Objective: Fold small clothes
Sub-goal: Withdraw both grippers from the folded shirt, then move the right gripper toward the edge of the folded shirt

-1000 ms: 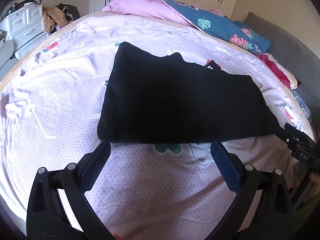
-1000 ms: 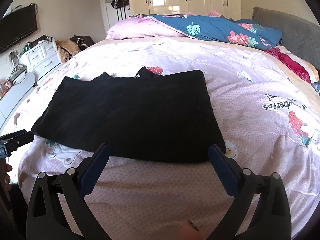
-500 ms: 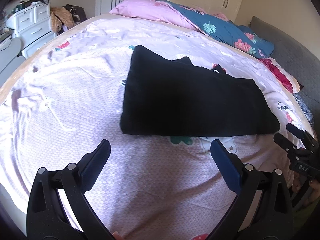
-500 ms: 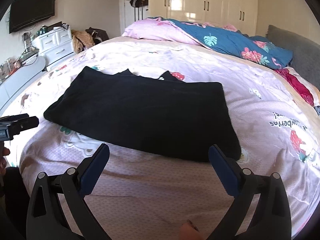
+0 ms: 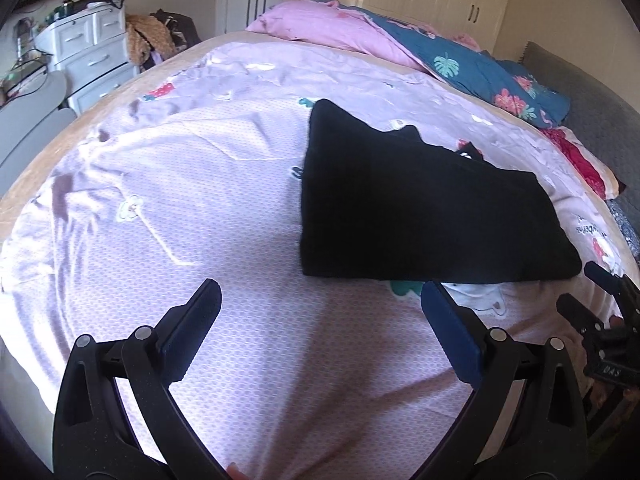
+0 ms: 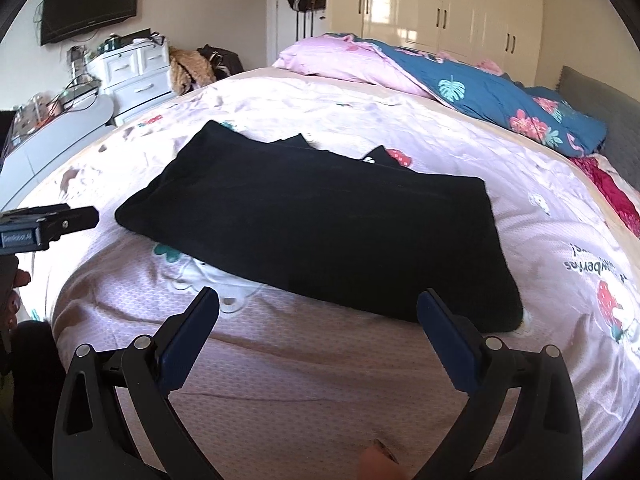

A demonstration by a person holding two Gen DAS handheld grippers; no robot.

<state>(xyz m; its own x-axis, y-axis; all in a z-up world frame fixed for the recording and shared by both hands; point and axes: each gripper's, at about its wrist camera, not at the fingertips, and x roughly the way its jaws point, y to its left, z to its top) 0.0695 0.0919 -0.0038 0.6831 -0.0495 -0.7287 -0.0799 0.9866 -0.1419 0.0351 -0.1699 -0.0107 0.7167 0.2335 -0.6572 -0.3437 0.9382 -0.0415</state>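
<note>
A black garment (image 5: pixel 420 208) lies folded flat into a rough rectangle on the pink printed bedsheet (image 5: pixel 180 200); the same garment (image 6: pixel 328 228) fills the middle of the right wrist view. My left gripper (image 5: pixel 320 304) is open above bare sheet, short of and left of the garment's near edge. My right gripper (image 6: pixel 318 310) is open too, hovering just in front of the garment's near edge with nothing between its fingers. Each gripper shows at the other view's edge: the right one (image 5: pixel 608 320), the left one (image 6: pixel 48 224).
A pink pillow (image 6: pixel 340 60) and a blue floral quilt (image 6: pixel 500 96) lie at the head of the bed. White drawers (image 6: pixel 132 72) and a cluttered grey desk (image 6: pixel 52 128) stand left of the bed. A grey headboard (image 6: pixel 596 100) is on the right.
Both grippers have drawn back from the garment and risen, the left one also swinging left. The garment lies still and looks smaller in both views. Both stay open.
</note>
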